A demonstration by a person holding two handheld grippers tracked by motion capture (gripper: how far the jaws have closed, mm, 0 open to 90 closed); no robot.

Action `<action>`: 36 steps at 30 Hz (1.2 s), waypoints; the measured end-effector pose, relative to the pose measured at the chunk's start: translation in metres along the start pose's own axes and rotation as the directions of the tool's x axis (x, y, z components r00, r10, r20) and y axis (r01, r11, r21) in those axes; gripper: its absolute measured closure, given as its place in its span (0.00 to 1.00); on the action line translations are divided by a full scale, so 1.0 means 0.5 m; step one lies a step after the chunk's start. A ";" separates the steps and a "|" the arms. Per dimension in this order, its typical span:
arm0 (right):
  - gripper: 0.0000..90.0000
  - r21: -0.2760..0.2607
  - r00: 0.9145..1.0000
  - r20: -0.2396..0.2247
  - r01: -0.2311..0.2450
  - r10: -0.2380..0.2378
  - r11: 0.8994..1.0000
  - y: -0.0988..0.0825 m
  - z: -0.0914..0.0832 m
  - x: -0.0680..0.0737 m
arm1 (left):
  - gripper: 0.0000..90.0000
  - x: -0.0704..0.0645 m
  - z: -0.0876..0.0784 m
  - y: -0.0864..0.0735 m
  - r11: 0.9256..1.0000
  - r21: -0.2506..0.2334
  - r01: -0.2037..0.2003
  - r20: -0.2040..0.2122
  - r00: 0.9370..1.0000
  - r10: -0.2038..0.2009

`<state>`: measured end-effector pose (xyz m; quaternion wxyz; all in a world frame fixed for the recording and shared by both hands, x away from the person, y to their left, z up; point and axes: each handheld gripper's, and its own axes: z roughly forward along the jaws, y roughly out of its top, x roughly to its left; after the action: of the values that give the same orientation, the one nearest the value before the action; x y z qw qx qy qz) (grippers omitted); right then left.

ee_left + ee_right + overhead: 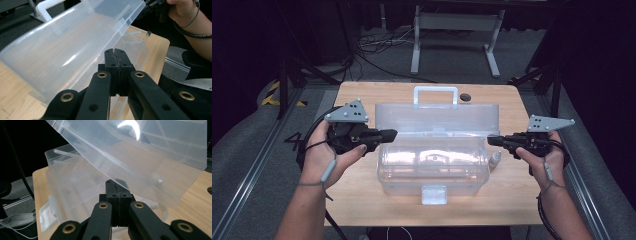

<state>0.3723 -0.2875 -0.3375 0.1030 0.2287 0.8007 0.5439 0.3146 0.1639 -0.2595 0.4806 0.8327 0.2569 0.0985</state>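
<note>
I am holding my left claw (388, 134) and right claw (493, 141) (both pressed closed, empty) at either end of the box's (432, 172) raised lid (437, 120).

Both forearms are reaching in from the near edge, each hand gripping a gripper.

The left gripper (389, 134) is pointing right, jaws pressed together; the right gripper (492, 140) is pointing left toward it, jaws likewise pressed together, well apart from the left.
</note>
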 end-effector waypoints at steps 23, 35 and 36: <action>1.00 -0.034 0.999 0.033 -0.014 0.015 0.999 -0.002 0.001 0.004 | 1.00 0.034 0.052 -0.088 0.998 -0.028 0.060 -0.075 0.995 -0.062; 1.00 -0.040 0.999 0.041 -0.013 0.015 0.999 -0.006 0.000 0.010 | 1.00 0.060 0.078 -0.106 0.993 -0.045 0.108 -0.113 0.987 -0.112; 1.00 -0.042 0.999 0.041 -0.013 0.015 0.999 -0.007 0.000 0.010 | 1.00 0.062 0.077 -0.107 0.993 -0.052 0.107 -0.118 0.987 -0.112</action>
<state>0.3672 -0.2863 -0.3400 0.1205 0.2435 0.7852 0.5564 0.3389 0.1727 -0.3275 0.4878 0.7985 0.3286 0.1280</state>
